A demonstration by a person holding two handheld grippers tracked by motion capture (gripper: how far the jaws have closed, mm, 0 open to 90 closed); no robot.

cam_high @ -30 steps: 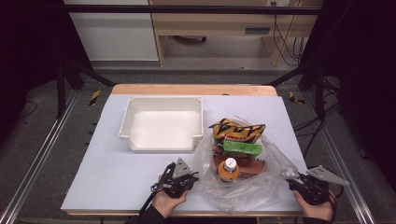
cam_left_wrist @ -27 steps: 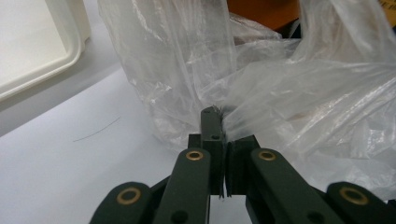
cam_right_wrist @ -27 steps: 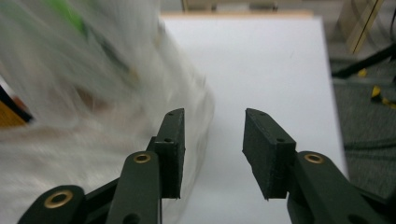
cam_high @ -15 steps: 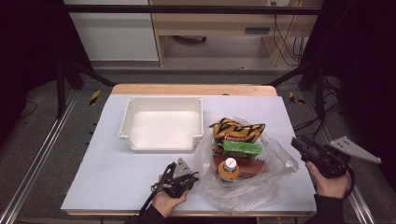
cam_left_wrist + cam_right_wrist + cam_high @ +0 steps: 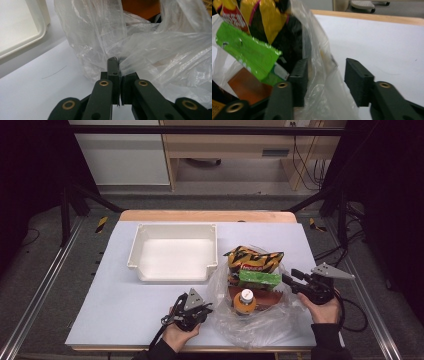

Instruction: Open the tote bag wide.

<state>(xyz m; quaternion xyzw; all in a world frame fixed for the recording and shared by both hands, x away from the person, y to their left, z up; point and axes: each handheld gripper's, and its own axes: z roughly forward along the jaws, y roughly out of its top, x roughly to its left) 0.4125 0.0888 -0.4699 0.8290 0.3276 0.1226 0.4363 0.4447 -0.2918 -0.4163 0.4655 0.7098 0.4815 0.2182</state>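
A clear plastic bag (image 5: 260,320) lies on the white table, right of centre. Inside it are a yellow-and-black snack bag (image 5: 252,259), a green packet (image 5: 259,279) and an orange bottle with a white cap (image 5: 244,301). My left gripper (image 5: 206,310) is at the bag's left edge, and in the left gripper view it (image 5: 119,68) is shut on a fold of the bag's film (image 5: 150,47). My right gripper (image 5: 289,281) is at the bag's right edge. Its jaws have just been opening, and in the right gripper view it (image 5: 328,77) stands open with loose film (image 5: 322,75) between the jaws. The green packet (image 5: 249,53) is close by.
A white plastic tray (image 5: 150,272) stands left of the bag, toward the back, and its rim (image 5: 30,42) is near my left gripper. The wooden back edge of the table (image 5: 205,216) runs behind it. Bare tabletop (image 5: 110,310) lies at the front left.
My right gripper has risen from the table's front right corner and moved in to the bag's right edge. The left gripper and the bag's contents have stayed put.
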